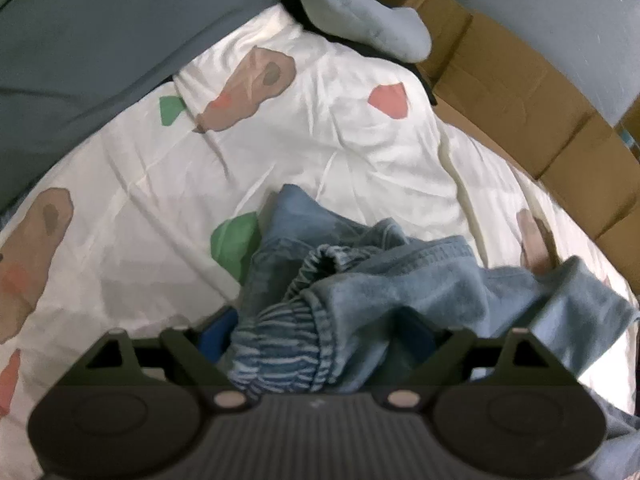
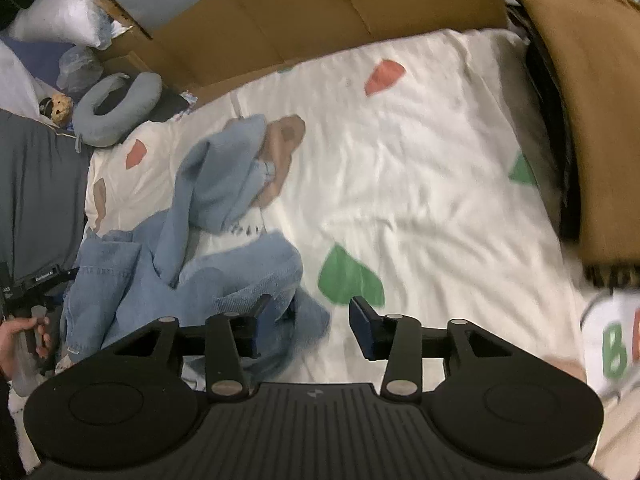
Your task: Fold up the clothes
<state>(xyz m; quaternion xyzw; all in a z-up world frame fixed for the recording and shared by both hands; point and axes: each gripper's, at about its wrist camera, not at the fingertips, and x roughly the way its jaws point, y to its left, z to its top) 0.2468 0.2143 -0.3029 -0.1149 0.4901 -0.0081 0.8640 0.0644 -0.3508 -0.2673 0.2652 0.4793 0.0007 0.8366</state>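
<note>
we point both grippers steeply downward. our left gripper (image 1: 316, 344) has its jaws spread wide. our right gripper (image 2: 308, 328) stands half parted, nothing pressed between its pads. our left hand (image 2: 24, 340) grips its handle.

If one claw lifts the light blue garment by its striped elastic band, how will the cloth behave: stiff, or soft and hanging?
Probably soft and hanging: the light blue garment lies crumpled in loose folds on the printed sheet. The striped elastic band looks gathered, so it may stretch when pulled. The fabric looks thick, so it is likely a little heavy, not slippery.
</note>
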